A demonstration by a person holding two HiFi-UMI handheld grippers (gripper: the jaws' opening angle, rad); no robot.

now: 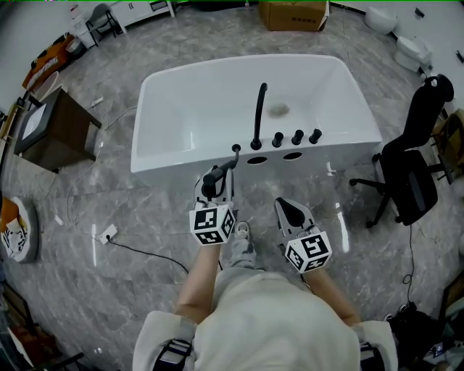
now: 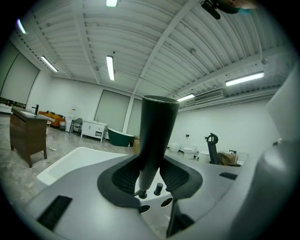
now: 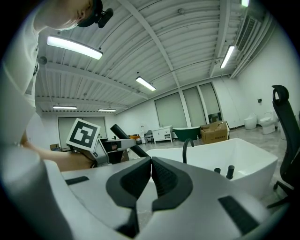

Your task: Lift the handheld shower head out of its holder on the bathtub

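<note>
The black handheld shower head (image 1: pixel 225 170) is clear of the white bathtub (image 1: pixel 174 101) rim, and my left gripper (image 1: pixel 214 181) is shut on its handle. In the left gripper view the shower head (image 2: pixel 157 136) stands upright between the pads, above the tub's knobs (image 2: pixel 158 188). Two open holes (image 1: pixel 256 159) show in the rim beside the black faucet (image 1: pixel 259 116) and the knobs (image 1: pixel 297 137). My right gripper (image 1: pixel 290 210) hovers to the right of the left one, jaws shut with nothing in them (image 3: pixel 151 180); its view shows the shower head (image 3: pixel 129 140) at left.
A black office chair (image 1: pixel 413 167) stands right of the tub. A brown cabinet (image 1: pixel 51 130) is at left, a cardboard box (image 1: pixel 292 14) behind the tub, toilets (image 1: pixel 406 43) at the far right. A cable (image 1: pixel 138 250) runs across the marble floor.
</note>
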